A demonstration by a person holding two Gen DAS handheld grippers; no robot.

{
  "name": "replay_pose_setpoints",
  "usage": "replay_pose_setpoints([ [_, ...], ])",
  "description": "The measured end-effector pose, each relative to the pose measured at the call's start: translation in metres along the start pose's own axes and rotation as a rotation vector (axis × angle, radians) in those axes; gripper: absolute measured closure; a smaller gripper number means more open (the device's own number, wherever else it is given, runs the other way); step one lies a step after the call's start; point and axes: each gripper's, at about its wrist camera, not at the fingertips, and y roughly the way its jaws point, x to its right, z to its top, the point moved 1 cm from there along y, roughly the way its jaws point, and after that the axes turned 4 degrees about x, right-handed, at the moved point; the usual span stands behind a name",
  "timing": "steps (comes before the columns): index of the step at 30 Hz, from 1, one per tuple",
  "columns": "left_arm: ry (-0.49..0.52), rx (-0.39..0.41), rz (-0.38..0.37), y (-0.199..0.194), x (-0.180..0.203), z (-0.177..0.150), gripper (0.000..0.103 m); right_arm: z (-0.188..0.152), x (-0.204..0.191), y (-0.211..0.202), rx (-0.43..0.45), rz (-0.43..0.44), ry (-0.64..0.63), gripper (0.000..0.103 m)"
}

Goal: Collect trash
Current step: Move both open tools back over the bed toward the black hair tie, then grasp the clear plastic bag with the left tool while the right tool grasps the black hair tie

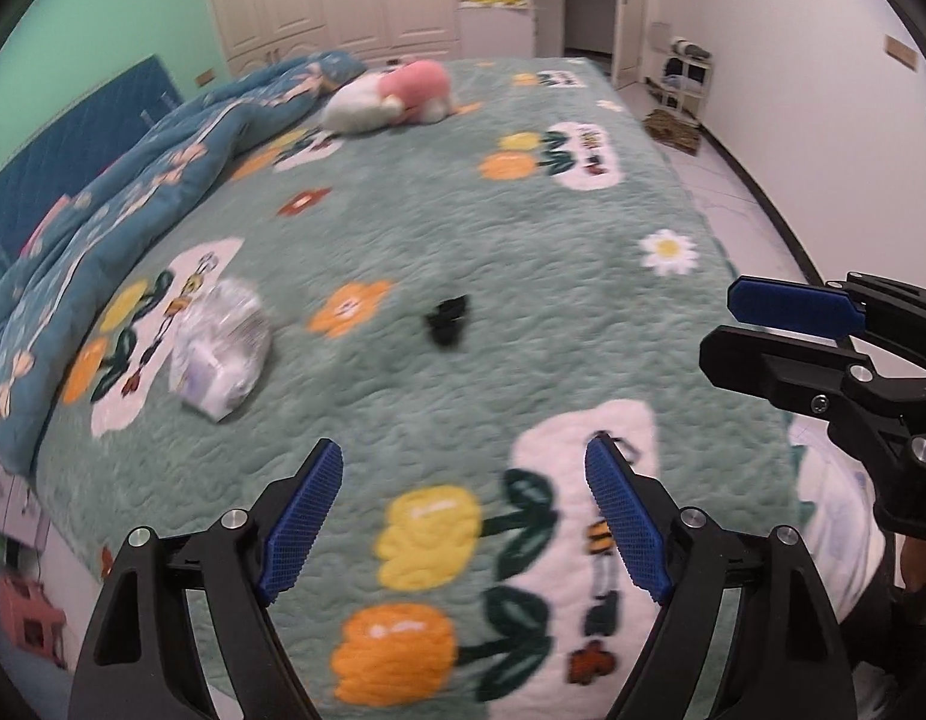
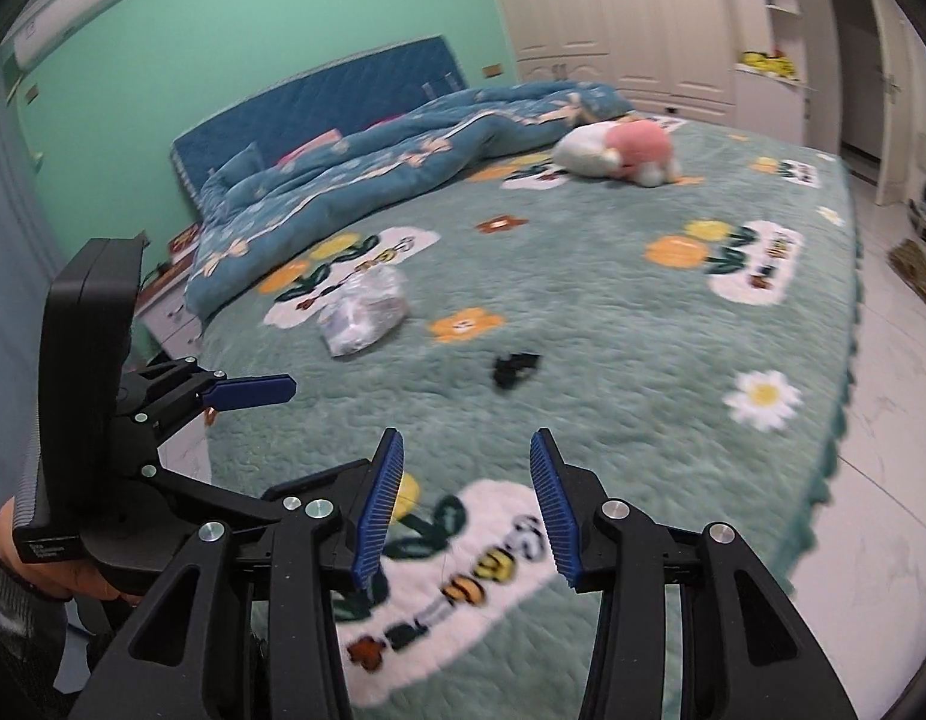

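Both tongs hang over the near end of the bed (image 1: 523, 228) with nothing between their blue pads. Left tongs (image 1: 463, 522) stand wide apart; right tongs (image 2: 466, 510) stand apart too, though with a narrower gap, and neither touches anything.

Two likely bits of trash lie on the green flowered bedspread. One is a crumpled clear plastic bag (image 1: 223, 348), left of centre in the left wrist view and above and left of the left tongs. In the right wrist view the same bag (image 2: 364, 312) sits upper left of the right tongs, near the edge of the rumpled blue quilt (image 2: 367, 174). Its long axis runs roughly from lower left to upper right in that view, though blur makes this uncertain. The other is a small black scrap (image 1: 448, 318), almost straight ahead of the left tongs and just right of an orange flower; from the right side the scrap (image 2: 514, 367) lies just above the gap of the right tongs.

Judging by this, the bag lies towards the left hand's side and the scrap sits between the two, well ahead of both. A pink and white plush toy (image 1: 397, 93) lies far up the bed, well apart from either piece.
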Motion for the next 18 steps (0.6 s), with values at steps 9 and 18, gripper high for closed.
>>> replay_pose_setpoints([
  [9, -0.083, -0.052, 0.041, 0.041, -0.056, 0.006, 0.02, 0.027, -0.008, 0.084, -0.079, 0.06, -0.038, 0.058],
  [18, -0.109, -0.098, 0.021, 0.093, -0.076, 0.02, 0.02, 0.038, 0.019, 0.16, -0.149, 0.052, -0.036, 0.058],
])
